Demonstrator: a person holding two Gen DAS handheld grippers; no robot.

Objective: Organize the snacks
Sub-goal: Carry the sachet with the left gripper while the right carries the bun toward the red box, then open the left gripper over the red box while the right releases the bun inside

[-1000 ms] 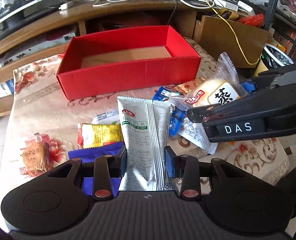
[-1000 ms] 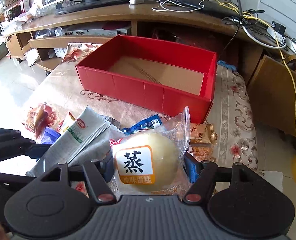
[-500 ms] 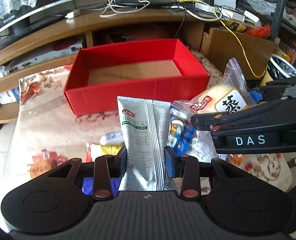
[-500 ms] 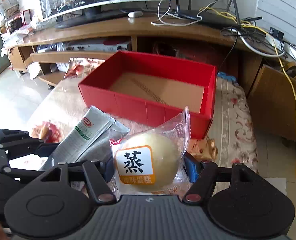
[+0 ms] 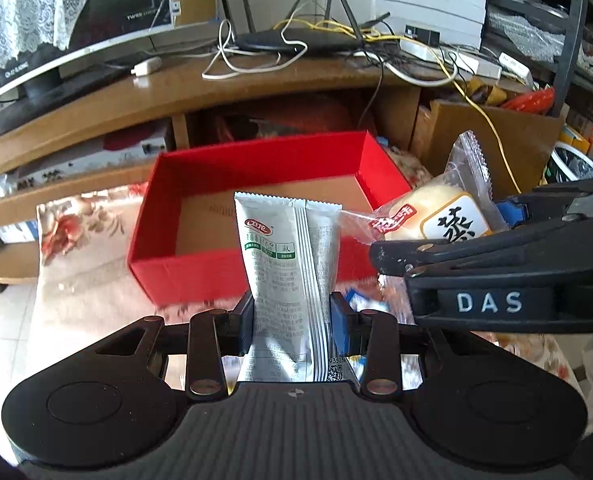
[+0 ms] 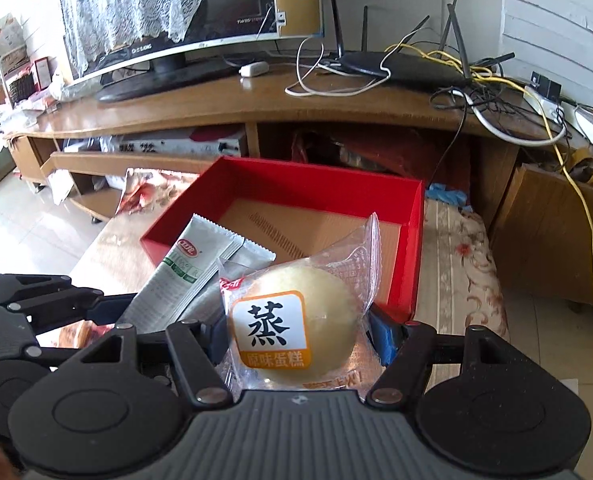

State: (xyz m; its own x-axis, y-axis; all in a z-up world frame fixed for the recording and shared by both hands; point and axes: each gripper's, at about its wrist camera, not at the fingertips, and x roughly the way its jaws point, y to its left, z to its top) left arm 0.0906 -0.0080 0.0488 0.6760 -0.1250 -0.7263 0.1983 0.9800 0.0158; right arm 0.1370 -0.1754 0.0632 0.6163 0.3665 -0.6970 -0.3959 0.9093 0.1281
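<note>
Here you have the red box (image 5: 184, 276) ahead of both hands, sitting open and empty on the floral cloth (image 5: 84, 220) of the low desk, its cardboard floor bare, so either snack can go anywhere inside. Behind it runs the long wooden TV stand (image 6: 336, 108), cluttered with cables and a router, which you should stay clear of.

Your right gripper (image 6: 296, 332) has its jaws closed on the bagged cake (image 6: 292, 320), pressing the round sides so the label faces you and the loose wrapper sticks up free. It hangs just short of the box's near wall.

Your left gripper (image 5: 292, 316) has its jaws clamped on the grey pouch (image 5: 288, 264), held low so most of it stands upright above them. In the left view it sits before the box's front wall, beside the cake.

Both snacks are carried together, likely so they can drop in side by side without the wrappers snagging.
</note>
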